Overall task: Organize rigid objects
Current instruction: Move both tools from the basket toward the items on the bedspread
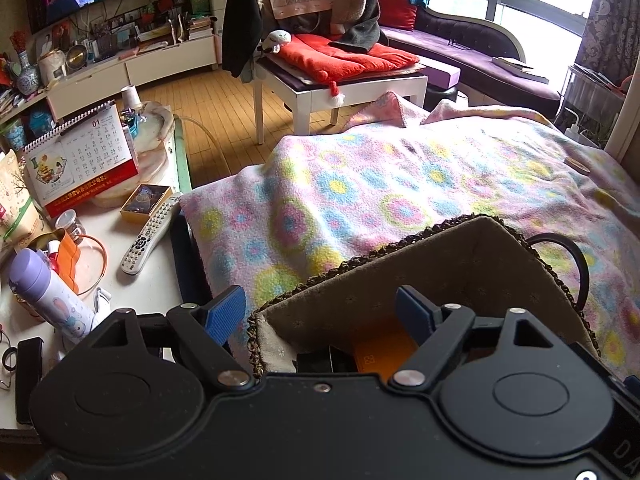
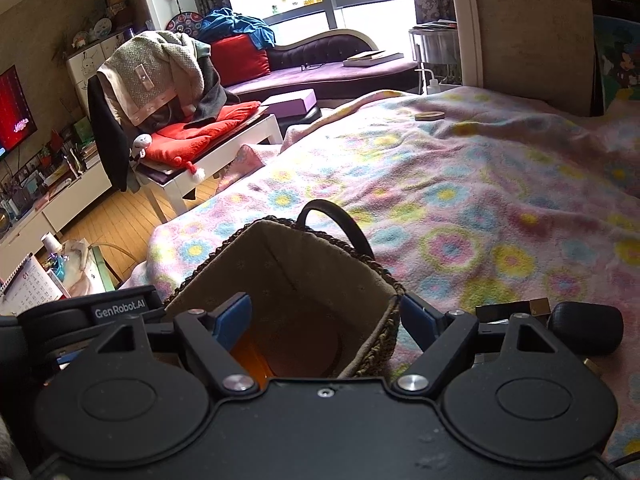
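Note:
A woven basket (image 1: 472, 264) with a brown fabric lining and a black handle sits on the flowered blanket on the bed. My left gripper (image 1: 320, 312) is open and straddles the basket's left wall, one finger outside and one inside. An orange box (image 1: 384, 350) and a dark item lie inside it. My right gripper (image 2: 326, 318) is open and straddles the basket's right wall (image 2: 384, 320); an orange object (image 2: 248, 356) shows inside the basket. A small round wooden object (image 2: 430, 115) lies far off on the blanket.
A side table on the left holds a remote (image 1: 150, 232), a purple bottle (image 1: 48, 292), a calendar (image 1: 84, 152) and a small box (image 1: 146, 202). A white bench with a red cushion (image 1: 344, 60) stands beyond the bed. A black cylinder (image 2: 584, 326) and a gold-edged box lie by my right gripper.

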